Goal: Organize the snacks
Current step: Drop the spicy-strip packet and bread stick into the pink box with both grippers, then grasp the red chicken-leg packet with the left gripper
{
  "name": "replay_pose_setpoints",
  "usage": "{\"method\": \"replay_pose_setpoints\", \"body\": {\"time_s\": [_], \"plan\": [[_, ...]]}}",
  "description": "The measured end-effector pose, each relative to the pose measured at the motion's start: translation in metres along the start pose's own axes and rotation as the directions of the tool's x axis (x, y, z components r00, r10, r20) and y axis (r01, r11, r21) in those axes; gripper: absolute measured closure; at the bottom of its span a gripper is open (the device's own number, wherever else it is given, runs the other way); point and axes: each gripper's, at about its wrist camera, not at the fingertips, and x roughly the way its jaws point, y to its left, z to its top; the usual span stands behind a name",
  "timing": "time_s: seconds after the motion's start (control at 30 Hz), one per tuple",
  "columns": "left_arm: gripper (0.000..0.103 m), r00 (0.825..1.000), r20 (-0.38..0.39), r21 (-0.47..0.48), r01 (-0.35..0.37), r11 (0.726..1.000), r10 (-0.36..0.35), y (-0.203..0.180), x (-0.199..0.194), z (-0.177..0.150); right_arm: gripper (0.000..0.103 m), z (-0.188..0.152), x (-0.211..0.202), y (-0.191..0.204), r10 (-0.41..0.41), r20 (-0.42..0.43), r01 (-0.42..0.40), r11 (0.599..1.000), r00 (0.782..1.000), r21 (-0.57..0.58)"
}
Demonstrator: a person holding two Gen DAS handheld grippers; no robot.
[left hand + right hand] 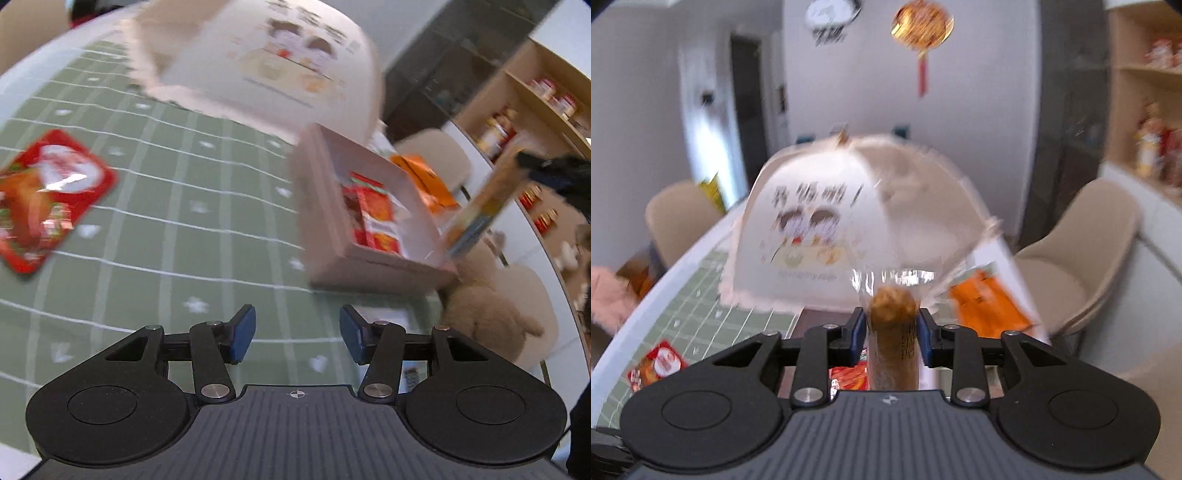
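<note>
Green checked surface [155, 206] carries a pink box [369, 266] and a red packet [48, 199]. Left gripper [297, 332] has its fingers spread, empty. Right gripper [891, 332] has its fingers pinching a wrapped brown roll [894, 332].

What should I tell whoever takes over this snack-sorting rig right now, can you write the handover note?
Left gripper: open, empty, above the green mat.
Right gripper: a clear-wrapped brown snack roll sits between its jaws, over the box; whether the pads still press on it is unclear.
Done: red-and-orange packets already lie in the box.
Left: a red snack packet lies loose on the mat, far left; an orange packet lies beside the box on its far side. The domed food cover stands behind.
Pictures are blurred, so check the grip first.
</note>
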Motion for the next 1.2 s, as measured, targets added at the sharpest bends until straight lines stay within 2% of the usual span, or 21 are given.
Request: {"method": "replay_pose_setpoints", "body": {"time_s": [0.07, 0.17, 0.2, 0.23, 0.3, 0.37, 0.47, 0.57, 0.7, 0.8, 0.87, 0.9, 0.93, 1.0, 1.07, 1.13, 1.2], "plan": [[0.048, 0.999, 0.038, -0.02, -0.023, 1.0, 0.024, 0.01, -0.012, 0.004, 0.06, 0.002, 0.031, -0.002, -0.035, -0.033, 0.036, 0.999, 0.999, 0.024], [0.048, 0.994, 0.086, -0.007, -0.063, 0.998, 0.064, 0.021, -0.028, 0.009, 0.056, -0.003, 0.042, -0.001, -0.065, -0.05, 0.067, 0.997, 0.997, 0.048], [0.048, 0.992, 0.096, 0.003, -0.085, 0.996, 0.085, 0.025, -0.032, 0.013, 0.045, -0.008, 0.041, -0.002, -0.044, -0.051, 0.048, 0.996, 0.998, 0.07], [0.048, 0.989, 0.104, 0.014, -0.109, 0.994, 0.107, 0.029, -0.035, 0.016, 0.04, -0.013, 0.039, -0.003, -0.025, -0.059, 0.03, 0.996, 0.998, 0.085], [0.048, 0.982, 0.124, 0.031, -0.15, 0.988, 0.145, 0.042, -0.039, 0.025, 0.04, -0.028, 0.037, 0.0, -0.006, -0.089, 0.014, 0.996, 0.996, 0.089], [0.048, 0.966, 0.166, 0.026, -0.206, 0.978, 0.199, 0.059, -0.042, 0.037, 0.04, -0.045, 0.035, 0.008, 0.004, -0.127, 0.003, 0.998, 0.992, 0.055], [0.048, 0.935, 0.222, -0.025, -0.279, 0.96, 0.278, 0.087, -0.046, 0.059, 0.04, -0.068, 0.031, 0.021, 0.026, -0.174, -0.026, 1.0, 0.984, 0.003], [0.048, 0.914, 0.246, -0.08, -0.312, 0.947, 0.322, 0.113, -0.047, 0.077, 0.04, -0.084, 0.029, 0.028, 0.002, -0.19, -0.008, 0.999, 0.982, -0.033], [0.048, 0.907, 0.216, -0.134, -0.34, 0.931, 0.362, 0.144, -0.036, 0.097, 0.04, -0.082, 0.035, 0.02, -0.004, -0.19, 0.009, 1.0, 0.982, 0.024], [0.048, 0.9, 0.196, -0.157, -0.363, 0.918, 0.39, 0.159, -0.026, 0.104, 0.04, -0.07, 0.052, 0.015, -0.062, -0.121, 0.069, 0.996, 0.991, 0.055], [0.048, 0.905, 0.181, -0.147, -0.363, 0.92, 0.386, 0.161, -0.021, 0.102, 0.041, -0.062, 0.077, 0.011, -0.09, -0.12, 0.102, 0.99, 0.989, 0.095], [0.048, 0.911, 0.17, -0.128, -0.358, 0.925, 0.376, 0.159, -0.018, 0.1, 0.046, -0.059, 0.092, 0.006, -0.087, -0.138, 0.105, 0.986, 0.987, 0.133], [0.048, 0.916, 0.162, -0.109, -0.354, 0.929, 0.368, 0.155, -0.017, 0.097, 0.062, -0.058, 0.107, 0.003, -0.074, -0.159, 0.101, 0.98, 0.985, 0.17], [0.05, 0.923, 0.137, -0.061, -0.355, 0.933, 0.361, 0.149, -0.013, 0.09, 0.082, -0.058, 0.131, 0.005, -0.032, -0.225, 0.073, 0.981, 0.974, 0.177], [0.05, 0.927, 0.122, -0.039, -0.352, 0.935, 0.354, 0.146, -0.012, 0.081, 0.083, -0.06, 0.133, 0.015, -0.002, -0.246, 0.041, 0.987, 0.969, 0.155], [0.05, 0.941, 0.104, -0.041, -0.32, 0.946, 0.323, 0.142, -0.014, 0.071, 0.095, -0.063, 0.13, 0.023, 0.032, -0.298, 0.002, 0.994, 0.954, 0.111], [0.051, 0.949, 0.096, -0.013, -0.3, 0.954, 0.3, 0.134, -0.014, 0.062, 0.095, -0.073, 0.134, 0.02, -0.063, -0.335, 0.085, 0.995, 0.94, 0.052]]}}
